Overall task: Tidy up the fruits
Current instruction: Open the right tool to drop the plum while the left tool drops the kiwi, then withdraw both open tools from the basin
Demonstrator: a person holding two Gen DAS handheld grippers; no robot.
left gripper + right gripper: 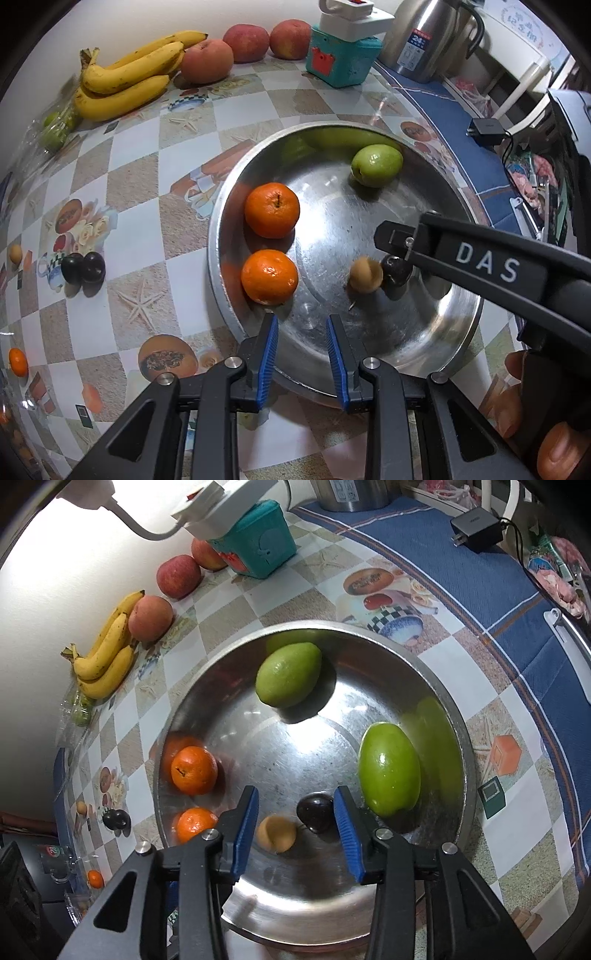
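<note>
Right claw (295, 821) open and empty over steel basin (466, 753); left claw (302, 349) near-shut, empty. Green fruit (389, 768) lies long axis along basin wall.

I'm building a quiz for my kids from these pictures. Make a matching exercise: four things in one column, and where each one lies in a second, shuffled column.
Things:
1. bananas
2. two oranges
3. power strip
4. pair of dark plums

Places:
A. on top of the teal box
B. inside the metal bowl, near its left wall
C. on the tablecloth, left of the bowl
D. by the wall, beside a peach

Pairs: 1-D, 2-B, 3-A, 4-C
</note>
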